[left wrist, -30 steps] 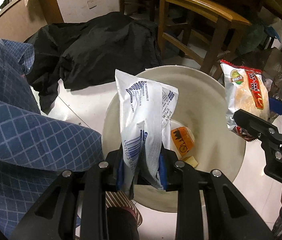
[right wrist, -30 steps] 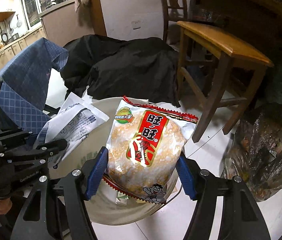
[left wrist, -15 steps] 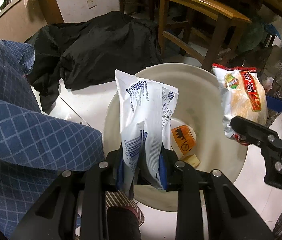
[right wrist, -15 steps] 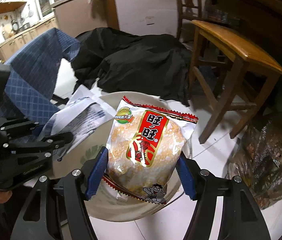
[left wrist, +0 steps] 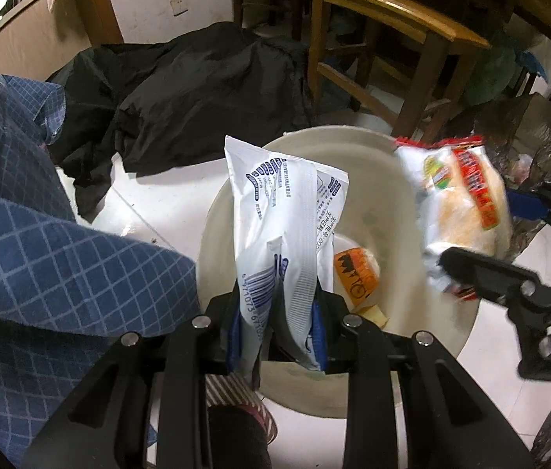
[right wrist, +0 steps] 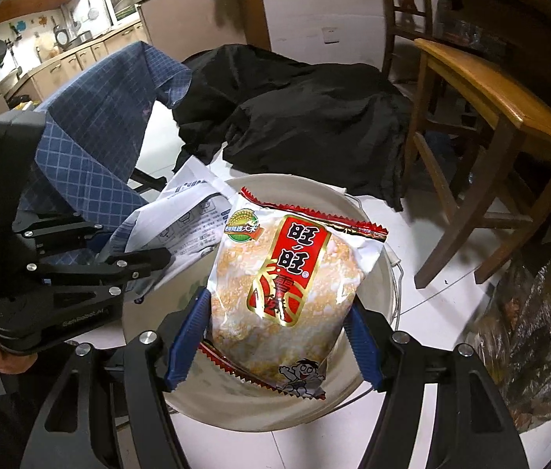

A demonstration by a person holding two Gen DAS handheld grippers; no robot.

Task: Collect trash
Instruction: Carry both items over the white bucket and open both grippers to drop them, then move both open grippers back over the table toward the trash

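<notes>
My left gripper (left wrist: 277,332) is shut on a white wrapper with blue print (left wrist: 287,230) and holds it upright over a cream round bin (left wrist: 357,148). My right gripper (right wrist: 279,336) is shut on a rice cracker snack bag with a red label (right wrist: 287,281), held over the same bin (right wrist: 377,285). The snack bag (left wrist: 463,203) and right gripper show blurred at the right of the left wrist view. The left gripper (right wrist: 146,262) with its wrapper (right wrist: 185,219) shows at the left of the right wrist view. An orange wrapper (left wrist: 355,275) lies inside the bin.
A black garment (left wrist: 197,90) lies on the white floor behind the bin. A blue checked cloth (left wrist: 41,258) is at the left. A wooden stool (right wrist: 498,117) stands at the right. A dark crinkled plastic bag (right wrist: 533,340) sits at the far right.
My right gripper has carried the snack bag leftward, further over the bin. My left gripper and its white wrapper have hardly moved.
</notes>
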